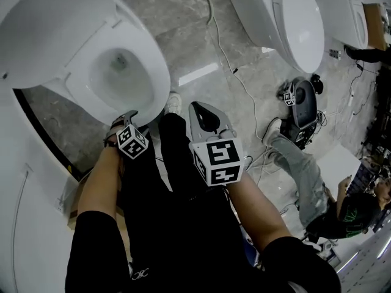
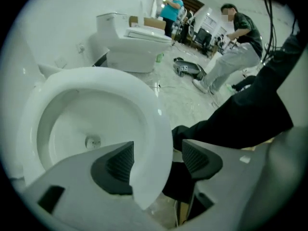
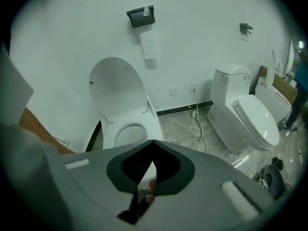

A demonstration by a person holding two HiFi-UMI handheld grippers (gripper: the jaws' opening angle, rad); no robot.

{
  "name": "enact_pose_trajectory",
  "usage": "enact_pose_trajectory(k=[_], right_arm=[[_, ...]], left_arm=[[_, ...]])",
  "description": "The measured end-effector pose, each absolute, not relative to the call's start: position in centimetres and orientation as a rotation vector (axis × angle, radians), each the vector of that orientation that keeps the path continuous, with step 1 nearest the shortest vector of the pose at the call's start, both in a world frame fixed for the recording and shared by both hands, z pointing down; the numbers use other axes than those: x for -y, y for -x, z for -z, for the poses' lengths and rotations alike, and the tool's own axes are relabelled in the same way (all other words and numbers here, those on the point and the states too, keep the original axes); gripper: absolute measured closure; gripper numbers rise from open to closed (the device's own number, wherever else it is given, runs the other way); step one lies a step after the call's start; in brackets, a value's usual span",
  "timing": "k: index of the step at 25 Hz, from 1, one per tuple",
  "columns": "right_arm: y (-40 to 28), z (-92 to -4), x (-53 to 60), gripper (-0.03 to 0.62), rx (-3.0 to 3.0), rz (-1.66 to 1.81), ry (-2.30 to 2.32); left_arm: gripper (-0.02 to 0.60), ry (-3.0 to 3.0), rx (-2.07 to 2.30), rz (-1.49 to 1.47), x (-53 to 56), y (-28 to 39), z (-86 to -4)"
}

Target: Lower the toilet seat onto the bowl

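My left gripper (image 2: pixel 157 159) stands wide open astride the toilet seat (image 2: pixel 147 105) rim; my right gripper (image 3: pixel 153 143) is closed.

Toilet lid (image 1: pixel 49 29) partly off-frame top-left, 2nd toilet (image 1: pixel 299 29) off-frame at top, head view.

A white wall (image 3: pixel 202 37) fills the upper half of the right gripper view, with a black toilet paper holder (image 3: pixel 142 16) at upper centre and a wall socket (image 3: pixel 194 86) lower down. A black baseboard (image 3: pixel 185 109) meets the grey marble floor (image 1: pixel 183 29), where a white cable (image 1: pixel 227 60) trails. 2 other toilets (image 3: pixel 243 112) stand at the right.
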State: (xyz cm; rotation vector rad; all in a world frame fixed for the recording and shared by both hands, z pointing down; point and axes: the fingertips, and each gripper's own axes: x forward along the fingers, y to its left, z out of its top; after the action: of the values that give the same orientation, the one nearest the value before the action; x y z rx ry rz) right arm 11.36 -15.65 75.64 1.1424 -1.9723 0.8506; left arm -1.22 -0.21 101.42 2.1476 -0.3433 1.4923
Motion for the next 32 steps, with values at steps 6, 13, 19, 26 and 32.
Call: enact_pose_trajectory(k=[6,13,19,26,32], right_arm=[[-8.6,-69.8,17.3,0.586,2.09,-0.834,-1.111],[-5.6,-63.0,19.2,0.586,2.183,-0.744,-1.127],[-4.3,-56.7,20.4,0.586,2.276,-0.642,-1.172],[-0.4,-46.5,20.9,0.586,2.483,-0.501,-1.173],[2.8,-37.6,20.9,0.586,2.669,-0.435,-1.197]], left_arm=[[0.575,-2.09,0.917,-1.079,7.9,2.6,-90.3],[0.572,-1.974,1.322,-0.667,15.8,7.0,-75.5],[0.572,-2.09,1.504,-0.504,18.9,7.3,-60.6],[0.572,-2.18,1.645,-0.38,18.4,8.2,-46.0],[0.572,-2.199,1.764,-0.253,17.9,10.1,-37.1]])
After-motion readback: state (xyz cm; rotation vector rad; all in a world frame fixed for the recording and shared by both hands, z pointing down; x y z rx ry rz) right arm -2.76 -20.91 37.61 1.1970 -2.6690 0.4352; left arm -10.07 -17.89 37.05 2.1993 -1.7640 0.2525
